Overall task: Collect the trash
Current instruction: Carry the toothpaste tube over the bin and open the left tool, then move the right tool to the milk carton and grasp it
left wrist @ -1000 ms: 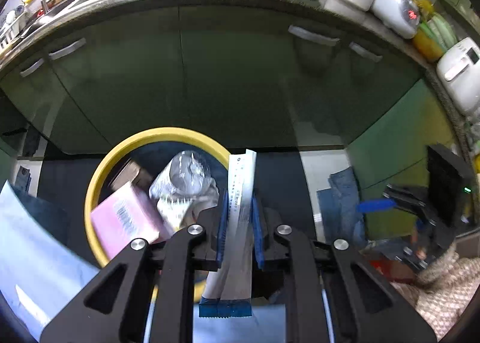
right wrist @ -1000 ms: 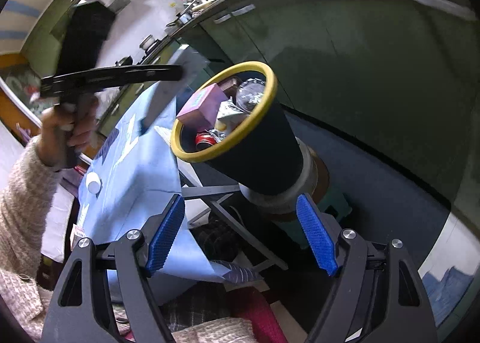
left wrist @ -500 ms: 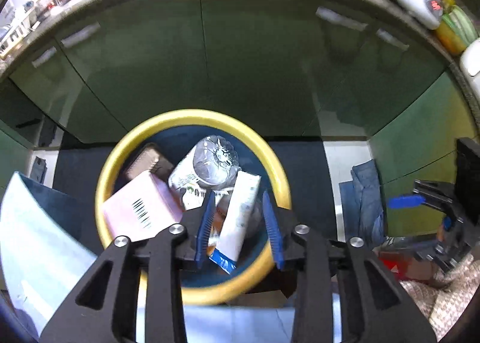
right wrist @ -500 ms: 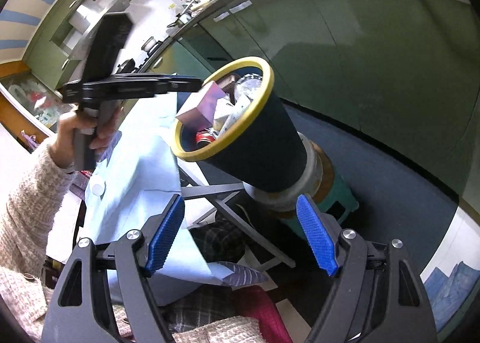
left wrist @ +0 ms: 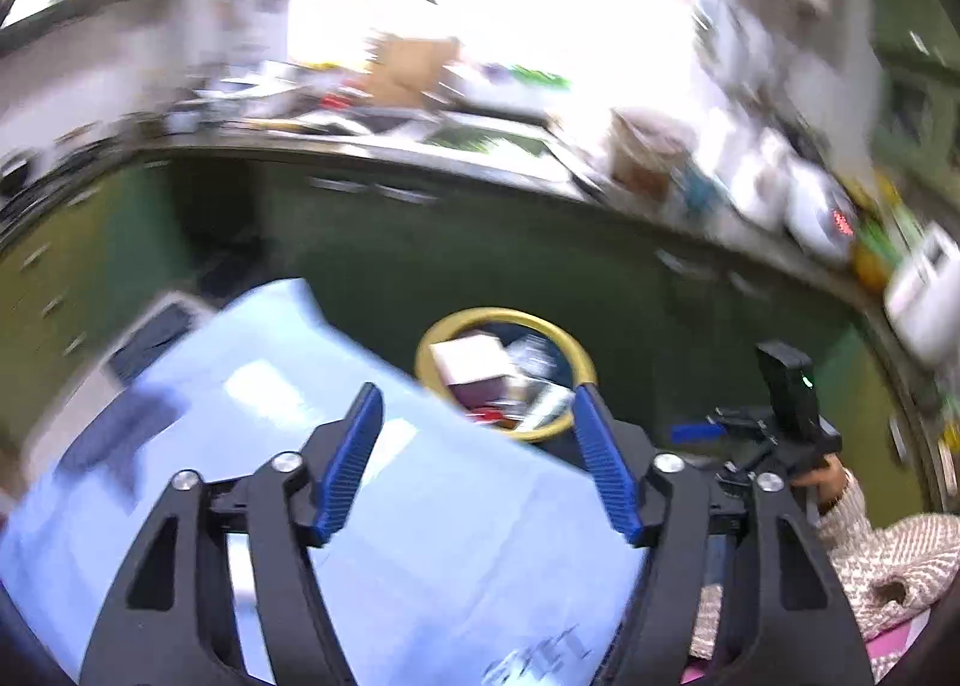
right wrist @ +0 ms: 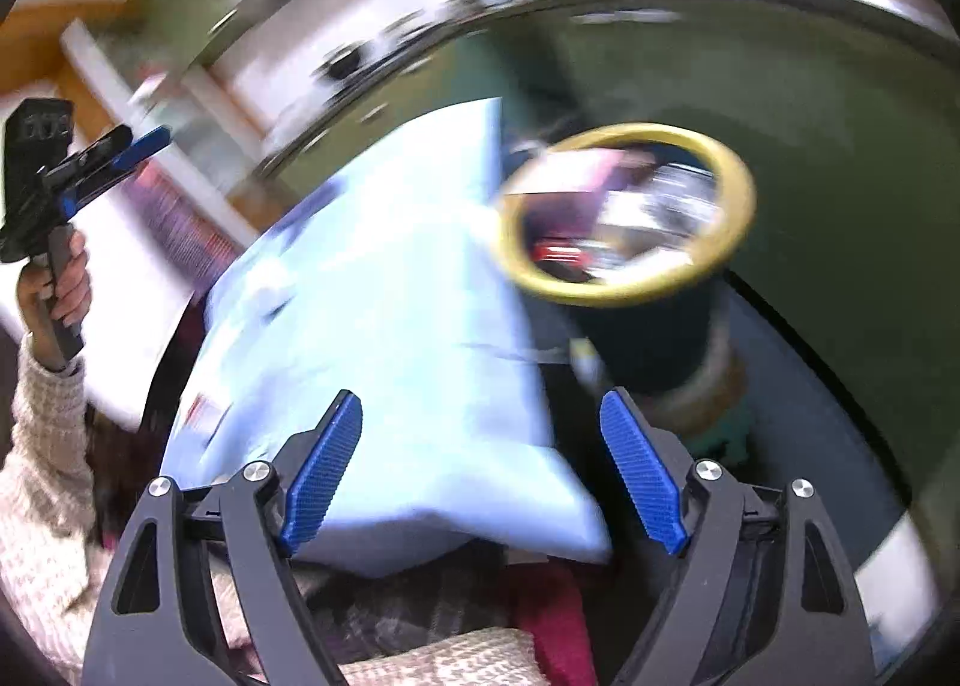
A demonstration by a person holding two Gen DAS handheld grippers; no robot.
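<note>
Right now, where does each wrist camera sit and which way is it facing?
Left wrist: on the left gripper, looking over the blue cloth at the yellow-rimmed bin; right gripper and sleeve at right.
Right wrist: on the right gripper, facing cloth and bin; left gripper and hand at left.
Shared: bin, cloth, green cabinets.

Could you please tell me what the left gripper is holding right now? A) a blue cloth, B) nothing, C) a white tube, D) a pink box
B: the left gripper is open with nothing between its blue fingers; the trash sits in the yellow-rimmed bin beyond the blue cloth.
</note>
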